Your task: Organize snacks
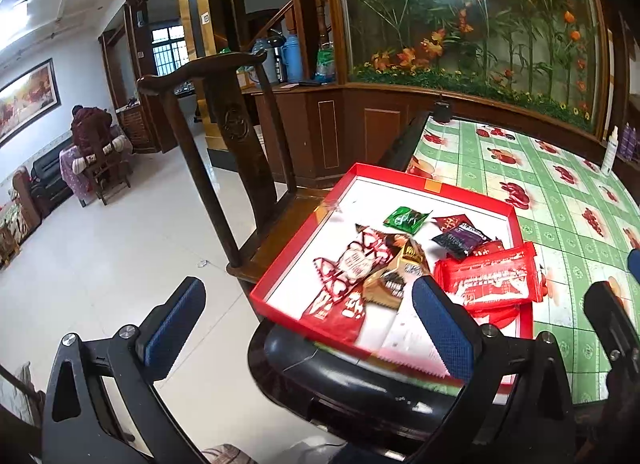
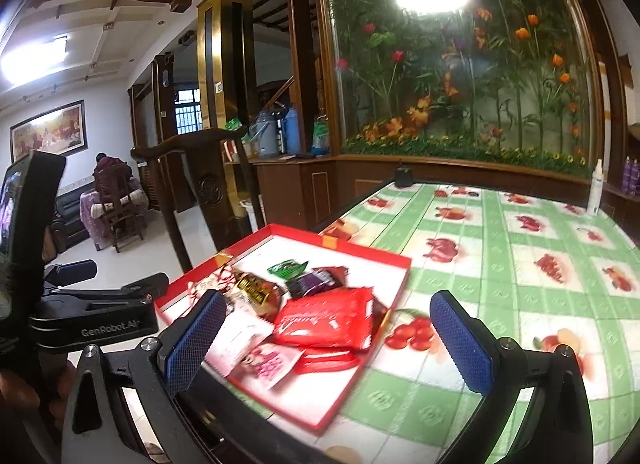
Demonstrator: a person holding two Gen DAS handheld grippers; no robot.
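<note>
A shallow red tray (image 1: pixel 400 173) with a white floor sits at the near left corner of the table (image 1: pixel 560 191). Several snack packets lie loose in it. They include a large red packet (image 1: pixel 492 280) (image 2: pixel 328 320), a green one (image 1: pixel 406 219) (image 2: pixel 288 267), a dark purple one (image 1: pixel 460 238) (image 2: pixel 314 282), a gold-brown one (image 1: pixel 396 272) (image 2: pixel 256 292) and a pink one (image 2: pixel 272 364). My left gripper (image 1: pixel 308 328) hangs open over the tray's near left edge, holding nothing. My right gripper (image 2: pixel 328 338) is open above the tray's near right corner (image 2: pixel 320 420), also holding nothing.
A green checked cloth with fruit prints (image 2: pixel 520 264) covers the table. A dark wooden chair (image 1: pixel 224 111) stands just left of the tray. At the table's far edge are a white spray bottle (image 2: pixel 595 187) and a small black object (image 2: pixel 403 176). A person (image 1: pixel 88 127) sits far off.
</note>
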